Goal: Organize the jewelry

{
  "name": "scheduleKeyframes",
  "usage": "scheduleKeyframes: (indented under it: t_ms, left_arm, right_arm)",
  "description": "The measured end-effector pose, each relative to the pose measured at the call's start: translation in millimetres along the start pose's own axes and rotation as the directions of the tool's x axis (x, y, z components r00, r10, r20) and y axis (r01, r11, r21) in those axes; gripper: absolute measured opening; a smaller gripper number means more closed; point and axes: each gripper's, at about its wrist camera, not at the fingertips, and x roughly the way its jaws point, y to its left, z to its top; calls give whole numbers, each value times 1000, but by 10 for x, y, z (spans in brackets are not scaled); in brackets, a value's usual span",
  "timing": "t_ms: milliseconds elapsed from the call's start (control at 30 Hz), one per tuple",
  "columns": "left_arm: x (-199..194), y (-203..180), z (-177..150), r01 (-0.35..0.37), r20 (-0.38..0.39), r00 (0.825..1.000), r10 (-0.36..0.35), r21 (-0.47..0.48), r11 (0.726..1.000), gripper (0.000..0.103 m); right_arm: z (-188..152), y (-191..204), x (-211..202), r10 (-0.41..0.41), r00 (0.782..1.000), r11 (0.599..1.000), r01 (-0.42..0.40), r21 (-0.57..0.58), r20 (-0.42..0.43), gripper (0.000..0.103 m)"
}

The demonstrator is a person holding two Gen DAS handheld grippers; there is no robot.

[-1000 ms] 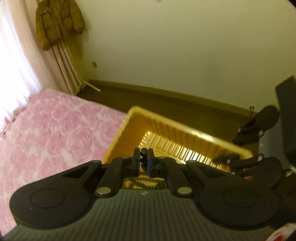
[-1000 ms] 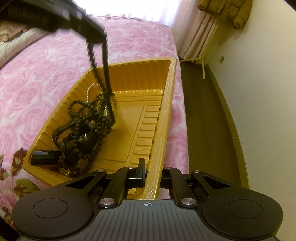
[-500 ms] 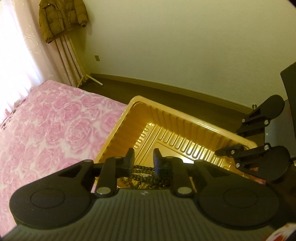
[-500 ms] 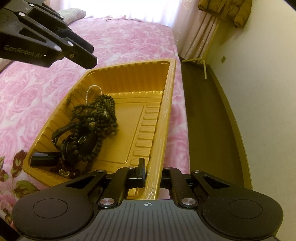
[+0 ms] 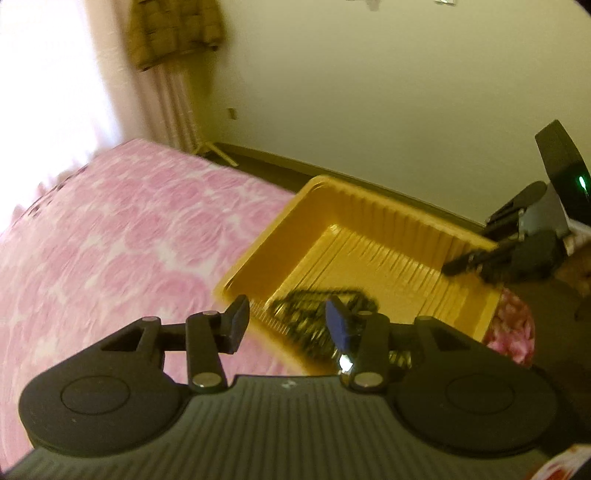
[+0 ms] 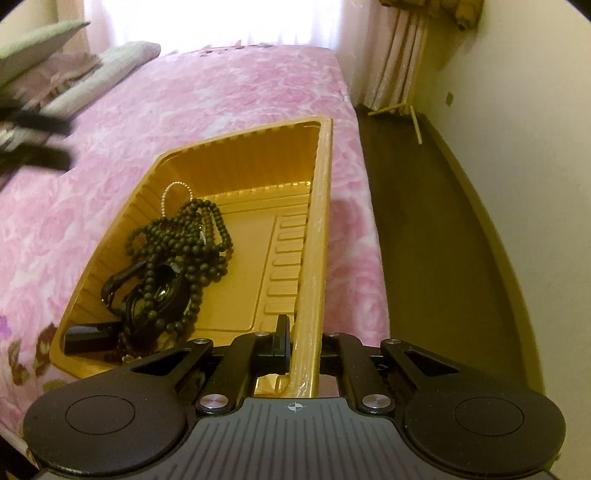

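Note:
A gold plastic tray (image 6: 317, 229) lies on the pink bed. In it lie a dark bead necklace (image 6: 188, 243), a thin silver chain (image 6: 173, 190), a black watch (image 6: 155, 295) and a small black box (image 6: 90, 338). My right gripper (image 6: 303, 347) is shut on the tray's near right rim. My left gripper (image 5: 286, 325) is open and empty above the tray's left edge (image 5: 258, 251), with the blurred beads (image 5: 314, 310) beyond its fingers. The right gripper shows in the left wrist view (image 5: 491, 258); the left shows blurred in the right wrist view (image 6: 40, 140).
The pink rose bedspread (image 6: 221, 99) spreads left of the tray. Pillows (image 6: 92, 70) lie at the far left. A dark floor strip (image 6: 424, 221) runs between the bed and the wall. A brown jacket (image 5: 173, 33) hangs by the curtain.
My left gripper let go of the bead necklace into the tray, opened wide, and pulled back to the left. My right gripper kept its hold on the tray rim.

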Motion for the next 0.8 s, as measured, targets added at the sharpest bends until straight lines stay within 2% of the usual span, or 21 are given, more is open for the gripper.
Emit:
scheduleKeyframes:
  t_ms: [100,167,233,267,300,333,367,467,533,633,700,733,800]
  left_arm:
    - [-188,83,-313,-66,8,998,66,-57,996,47]
    - [-321,133,-534,-95,6,995,96,-117,989,54]
    - [-452,176,-744,-122,0,992,124,-190,974,61]
    - [-509,197,-835,-133,-2,991,136,-225,965,66]
    - [-565,213,-925,-144,-4,989,148,-261,954,68]
    - [-617,226,-1000,-151,-7,988,156,-292,944,72]
    - [-676,239,-1085,-157,-8,986,164,-329,931,78]
    - [-833,248,-1312,-182,-2,980,200,-415,891,89]
    - [-929,241,-1425,-194,2,976,220,-460,866,93]
    - [-1040,212,-1578,-218,-5,967,255,-532,818,103]
    - [-1123,159,-1688,-242,-16,959,283,-567,787,102]
    - [-1152,118,-1733,-245,-21,958,286,-575,780,103]
    - [-1202,19,-1800,-240,-18,959,283,-581,778,103]
  right_arm:
    - [-58,-177,-5,62,997,993,-66,98,41,7]
    - [-110,-321,12,117,991,978,-127,167,69,8]
    - [-151,-456,10,165,982,954,-182,237,92,17]
    - [-191,-529,5,183,976,938,-209,278,114,25]
    - [-218,-588,-24,189,972,926,-224,305,139,49]
    - [-230,-637,-74,189,968,916,-234,326,166,65]
    - [-249,-678,-133,185,964,908,-242,341,190,65]
    - [-283,-731,-355,130,967,905,-206,371,219,65]
    - [-306,-671,-572,81,966,918,-167,360,244,65]
    - [-368,-398,-896,2,963,942,-92,322,270,68]
    - [-436,-149,-1047,-37,962,960,-42,278,271,75]
    - [-479,-23,-1084,-45,962,967,-26,254,270,80]
    - [-556,253,-1137,-33,965,978,-22,209,260,83]
